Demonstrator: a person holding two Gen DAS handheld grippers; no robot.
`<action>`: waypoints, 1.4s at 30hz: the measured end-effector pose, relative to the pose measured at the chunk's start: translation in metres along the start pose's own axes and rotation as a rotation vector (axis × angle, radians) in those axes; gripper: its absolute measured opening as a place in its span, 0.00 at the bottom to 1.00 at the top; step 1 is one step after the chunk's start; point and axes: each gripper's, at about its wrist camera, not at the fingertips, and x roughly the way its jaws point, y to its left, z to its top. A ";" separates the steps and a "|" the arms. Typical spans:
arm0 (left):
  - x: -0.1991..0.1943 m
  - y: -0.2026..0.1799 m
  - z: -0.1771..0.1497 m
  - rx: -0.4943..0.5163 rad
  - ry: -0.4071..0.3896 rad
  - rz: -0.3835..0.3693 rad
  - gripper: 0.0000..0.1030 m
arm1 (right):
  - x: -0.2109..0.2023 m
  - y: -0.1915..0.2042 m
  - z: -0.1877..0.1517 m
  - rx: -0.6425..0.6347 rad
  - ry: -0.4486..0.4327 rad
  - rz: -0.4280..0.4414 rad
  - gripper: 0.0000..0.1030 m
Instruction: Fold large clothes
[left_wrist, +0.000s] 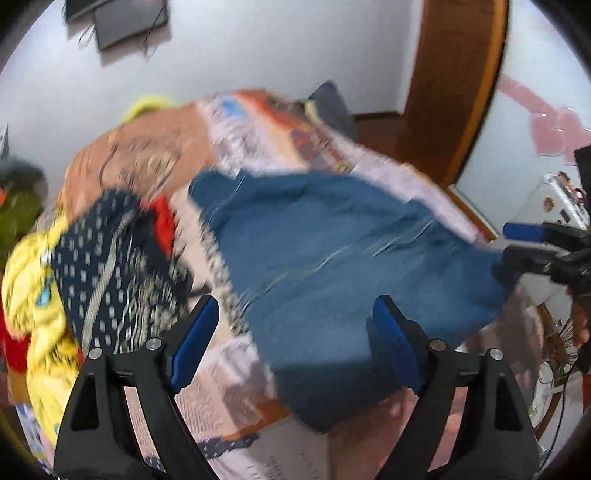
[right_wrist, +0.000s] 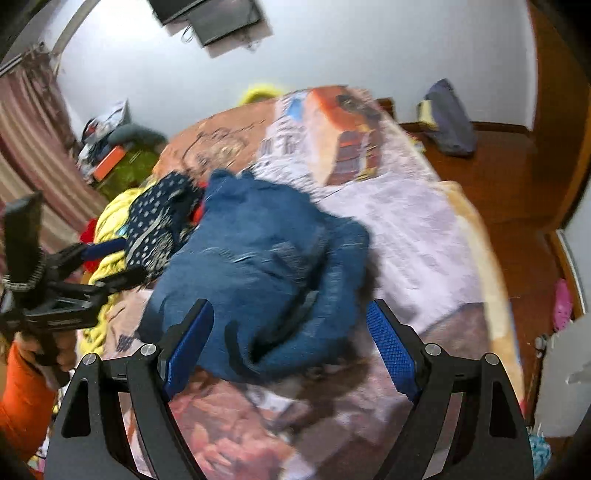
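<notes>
The blue garment (right_wrist: 258, 273) is seen lying rumpled on the bed (right_wrist: 424, 229), beside a pile of other clothes (left_wrist: 110, 258). Both the left hand-held gripper (left_wrist: 295, 343) and the right hand-held gripper (right_wrist: 291, 343) are held wide, with nothing gripped. A fold could be spoiled if bunched layers were pinched together.

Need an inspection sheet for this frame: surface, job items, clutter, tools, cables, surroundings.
Surface: bed under a printed cover.
Job's things: blue garment lies bunched on the cover, not yet flat.
Clutter: pile of clothes, yellow, red and dotted navy, beside the blue garment.
Grippers: left tool open, nothing between its pads; right tool open, hanging above the garment.
Cables: loose wires under the wall screen.
Surroundings: striped curtain, wooden floor, dark bag against the wall.
</notes>
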 end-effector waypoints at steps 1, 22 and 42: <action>0.007 0.001 -0.004 -0.004 0.015 0.003 0.83 | 0.009 0.003 0.001 -0.007 0.020 0.004 0.80; 0.044 0.010 -0.049 -0.046 0.034 -0.098 0.85 | 0.020 -0.008 -0.015 -0.020 0.105 -0.037 0.75; 0.016 0.021 -0.015 -0.062 -0.073 -0.009 0.87 | 0.019 0.018 0.064 -0.106 -0.041 0.071 0.17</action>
